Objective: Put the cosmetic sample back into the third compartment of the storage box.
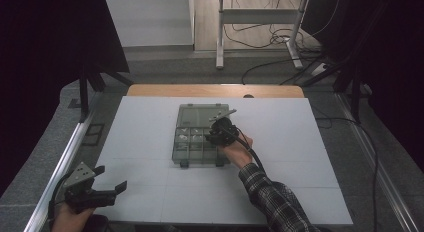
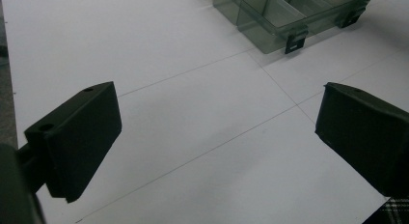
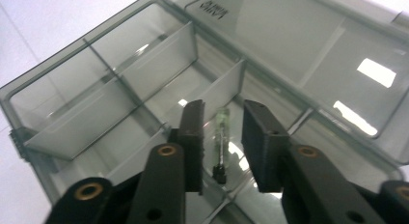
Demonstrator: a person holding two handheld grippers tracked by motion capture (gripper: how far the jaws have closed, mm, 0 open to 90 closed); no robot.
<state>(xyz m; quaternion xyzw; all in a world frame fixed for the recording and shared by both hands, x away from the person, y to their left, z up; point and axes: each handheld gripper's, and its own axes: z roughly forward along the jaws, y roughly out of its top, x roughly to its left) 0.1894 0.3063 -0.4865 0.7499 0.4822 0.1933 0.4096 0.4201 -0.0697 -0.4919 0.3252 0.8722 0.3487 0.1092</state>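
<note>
A smoky transparent compartment box [image 1: 200,137] is seen lying open near the middle of the white surface [image 1: 150,142], its lid [image 1: 200,114] folded back. The right tongs [image 3: 222,137] are held over its right-hand compartments, slightly parted around a small glass vial with a dark cap [image 3: 220,144]; the pads are not pressed on it. Whether the vial rests on the box floor cannot be told. The left tongs [image 2: 217,132] are spread wide over bare surface, well apart from the box. Small pale items in the other compartments are too blurred to name. Cables [image 1: 280,39] and desk legs [image 1: 220,37] are seen on the floor beyond.

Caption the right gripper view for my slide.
Right tool, jaws apart, around a small glass part in the open organizer box.
</note>
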